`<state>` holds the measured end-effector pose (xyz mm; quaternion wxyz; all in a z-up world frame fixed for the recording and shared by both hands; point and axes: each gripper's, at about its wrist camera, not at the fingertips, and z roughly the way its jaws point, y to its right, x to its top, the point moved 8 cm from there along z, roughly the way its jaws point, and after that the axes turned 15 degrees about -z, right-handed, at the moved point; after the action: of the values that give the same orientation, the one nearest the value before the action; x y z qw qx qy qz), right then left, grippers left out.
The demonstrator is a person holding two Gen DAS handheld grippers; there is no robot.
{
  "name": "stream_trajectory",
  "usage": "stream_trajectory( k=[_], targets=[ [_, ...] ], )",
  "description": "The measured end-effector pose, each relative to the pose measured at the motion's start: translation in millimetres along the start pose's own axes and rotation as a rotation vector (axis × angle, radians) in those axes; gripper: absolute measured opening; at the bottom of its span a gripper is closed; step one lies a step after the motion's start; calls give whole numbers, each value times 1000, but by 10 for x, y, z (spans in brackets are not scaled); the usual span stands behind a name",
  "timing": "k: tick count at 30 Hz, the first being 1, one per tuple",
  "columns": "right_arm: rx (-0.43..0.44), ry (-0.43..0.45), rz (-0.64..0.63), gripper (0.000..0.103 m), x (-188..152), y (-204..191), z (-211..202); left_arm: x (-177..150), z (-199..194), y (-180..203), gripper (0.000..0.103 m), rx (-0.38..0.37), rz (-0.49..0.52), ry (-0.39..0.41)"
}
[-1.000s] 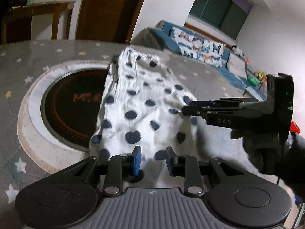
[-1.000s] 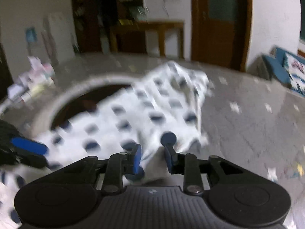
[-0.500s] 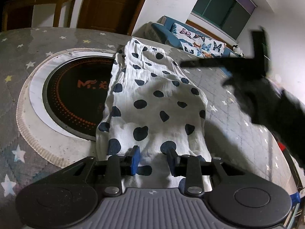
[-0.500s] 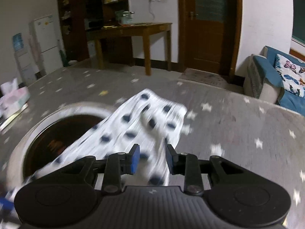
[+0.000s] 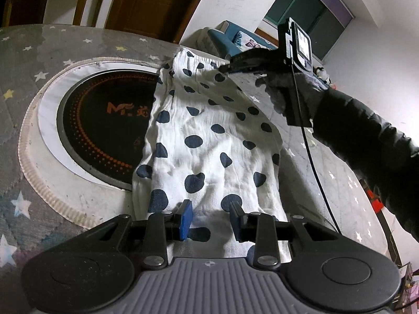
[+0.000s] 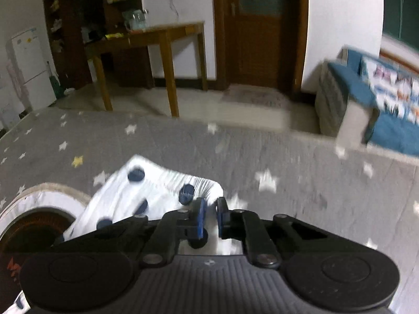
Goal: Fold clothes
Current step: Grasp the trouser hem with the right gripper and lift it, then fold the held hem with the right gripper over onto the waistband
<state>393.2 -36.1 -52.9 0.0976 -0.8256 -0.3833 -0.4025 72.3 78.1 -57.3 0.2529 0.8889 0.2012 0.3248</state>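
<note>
A white garment with navy polka dots point(image 5: 207, 136) lies lengthwise on the grey star-patterned table cover point(image 5: 52, 47), its left edge over a round black hob point(image 5: 104, 120). My left gripper point(image 5: 210, 218) hovers at the garment's near end, jaws apart, cloth lying flat beneath them. My right gripper point(image 5: 226, 68), held by a gloved hand, reaches the far right corner. In the right wrist view its jaws are closing on that corner of the garment point(image 6: 157, 183), and the right gripper point(image 6: 209, 209) has white cloth pinched between its pads.
The person's dark sleeve point(image 5: 366, 136) and a black cable point(image 5: 311, 162) cross the right side of the table. Beyond the table's far edge stand a blue sofa point(image 6: 379, 104), a wooden table point(image 6: 157, 36) and a door.
The right gripper has travelled from the garment's right side to its far corner and closed there. The garment now lies flatter and longer. The left gripper has stayed in place.
</note>
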Motion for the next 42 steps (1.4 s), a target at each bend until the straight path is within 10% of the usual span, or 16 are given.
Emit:
stream_trajectory(
  k=[4, 9, 17, 26, 42],
  targets=[
    [2, -2, 16, 11, 59, 53, 86, -12, -10, 4, 35, -3, -2, 2],
    [33, -42, 22, 40, -27, 68, 168, -18, -15, 6, 35, -7, -6, 1],
    [132, -8, 114, 41, -47, 106, 315, -12, -10, 1, 35, -10, -11, -2],
    [191, 68, 178, 13, -64, 94, 270, -9, -7, 21, 38, -4, -5, -4],
    [290, 277, 100, 11, 93, -366, -1344, -36, -358, 35, 51, 112, 44, 95]
  ],
)
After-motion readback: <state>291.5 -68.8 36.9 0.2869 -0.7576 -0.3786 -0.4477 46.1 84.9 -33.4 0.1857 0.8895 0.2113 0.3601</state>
